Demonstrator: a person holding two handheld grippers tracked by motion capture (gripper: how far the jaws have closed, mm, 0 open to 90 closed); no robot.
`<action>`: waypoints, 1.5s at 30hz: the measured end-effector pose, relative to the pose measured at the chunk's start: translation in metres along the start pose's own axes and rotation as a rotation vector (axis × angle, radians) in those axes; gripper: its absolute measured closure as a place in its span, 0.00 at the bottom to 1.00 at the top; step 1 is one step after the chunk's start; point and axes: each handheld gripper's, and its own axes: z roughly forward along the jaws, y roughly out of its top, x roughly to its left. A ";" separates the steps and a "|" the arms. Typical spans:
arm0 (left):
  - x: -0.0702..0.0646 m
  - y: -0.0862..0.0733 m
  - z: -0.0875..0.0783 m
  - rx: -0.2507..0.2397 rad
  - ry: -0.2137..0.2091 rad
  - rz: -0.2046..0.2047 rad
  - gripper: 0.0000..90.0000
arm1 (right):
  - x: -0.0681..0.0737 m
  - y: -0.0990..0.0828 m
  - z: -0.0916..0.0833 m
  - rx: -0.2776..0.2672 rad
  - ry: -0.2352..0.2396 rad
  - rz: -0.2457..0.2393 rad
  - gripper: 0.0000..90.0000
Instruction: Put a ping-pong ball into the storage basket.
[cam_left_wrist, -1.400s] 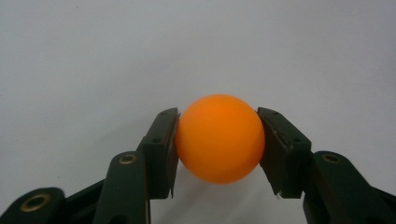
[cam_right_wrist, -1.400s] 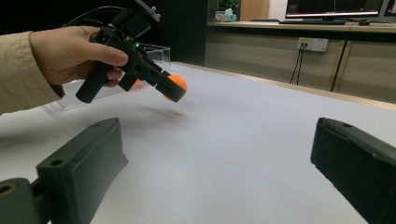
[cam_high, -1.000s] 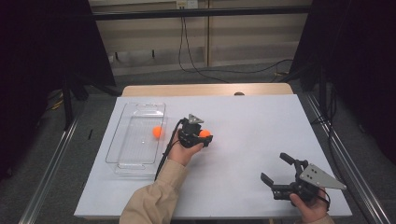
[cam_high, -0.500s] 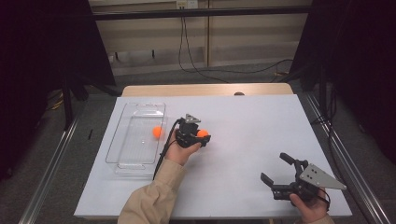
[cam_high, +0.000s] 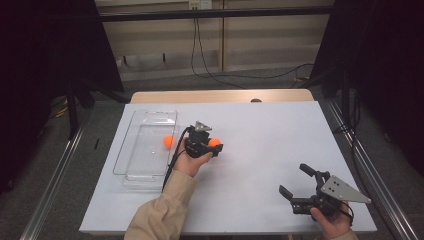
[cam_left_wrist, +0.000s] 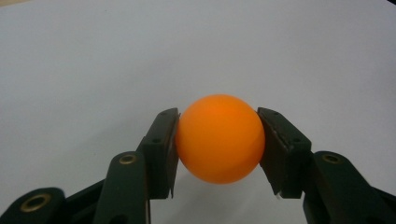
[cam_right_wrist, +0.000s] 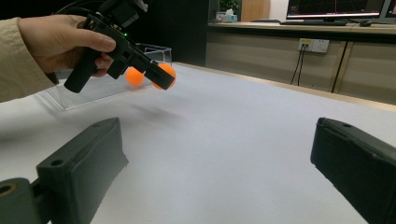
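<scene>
A white worktop (cam_high: 280, 150) covers most of the high view, with a bare wooden strip (cam_high: 220, 96) along its far edge and a small dark object (cam_high: 256, 100) on that edge (too small to identify). Black curtains hang at the left (cam_high: 45, 60) and at the right (cam_high: 385, 65). Behind the worktop, black cables (cam_high: 200, 50) drop from a wall socket (cam_high: 196, 4) down a beige panelled wall to the grey floor (cam_high: 100, 200). A metal rail (cam_high: 55, 175) runs along each side of the worktop. In the right gripper view, a lit monitor (cam_right_wrist: 341, 7) stands on a far counter (cam_right_wrist: 280, 28), with a white socket (cam_right_wrist: 314, 45) on the panel below it.
</scene>
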 end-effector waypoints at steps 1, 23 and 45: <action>0.001 0.000 -0.001 0.003 0.002 0.000 0.57 | 0.000 0.000 0.000 0.000 0.000 0.000 0.02; 0.013 0.002 -0.019 -0.012 0.019 -0.037 0.57 | 0.000 0.000 0.000 -0.001 0.000 -0.001 0.02; 0.021 0.001 -0.031 -0.022 0.027 -0.054 0.57 | 0.000 0.000 0.001 -0.003 0.004 -0.003 0.02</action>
